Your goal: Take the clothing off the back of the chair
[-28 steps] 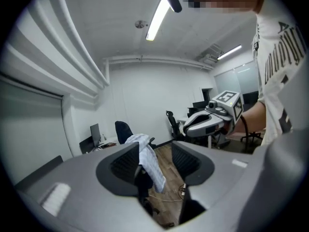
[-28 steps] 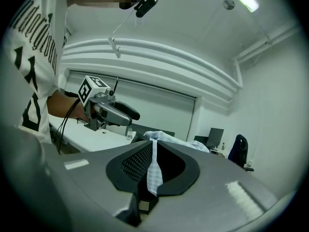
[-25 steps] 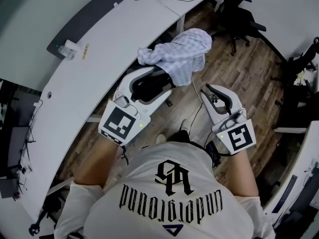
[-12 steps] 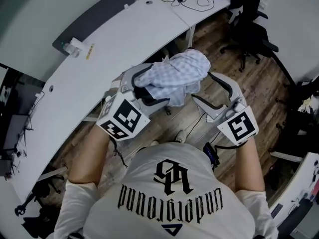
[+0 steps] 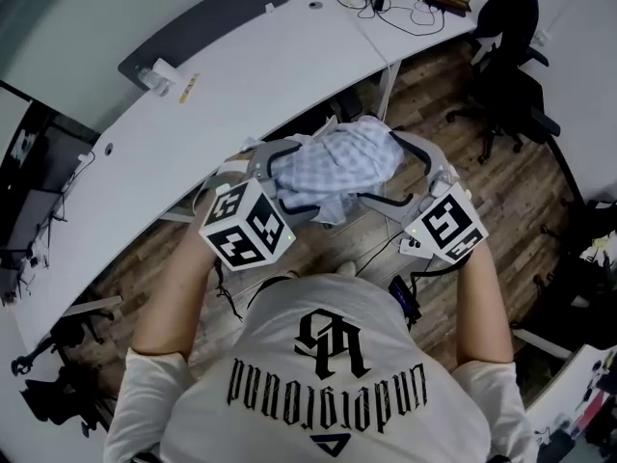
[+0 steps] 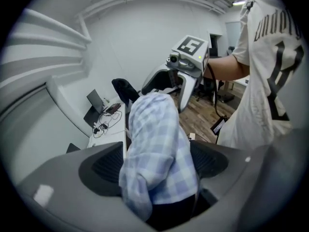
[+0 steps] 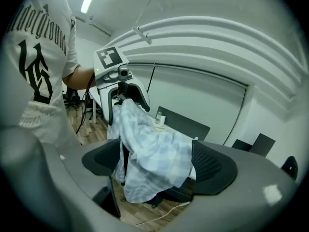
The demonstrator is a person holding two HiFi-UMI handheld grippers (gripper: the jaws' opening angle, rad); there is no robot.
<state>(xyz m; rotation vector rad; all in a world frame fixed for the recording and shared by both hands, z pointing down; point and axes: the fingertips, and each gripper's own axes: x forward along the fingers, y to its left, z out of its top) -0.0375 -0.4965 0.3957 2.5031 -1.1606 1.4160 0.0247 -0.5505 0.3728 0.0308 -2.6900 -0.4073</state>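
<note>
left gripper [image 6: 157,166] and right gripper [image 7: 154,166] tilt downward on bent forearms, jaws opening, each with one side of the checked shirt [image 5: 352,157] between its pads, not pressed. the shirt drapes over the top edge of the chair back [image 7: 135,94]. the white desk [image 5: 270,75] edge runs just beyond. open wood floor [image 5: 453,75] lies rightward, and a black office chair [image 5: 511,27] stands well apart.

- My head view looks steeply down from above the shoulders. The checked shirt [image 5: 352,167] sits mid-frame and the white desk [image 5: 241,75] runs across the upper left.
- My left gripper view faces the checked shirt [image 6: 157,144] close up, at lower centre.
- My right gripper view faces the same checked shirt [image 7: 154,158] from the opposite side, equally near.
- All three views share it.
</note>
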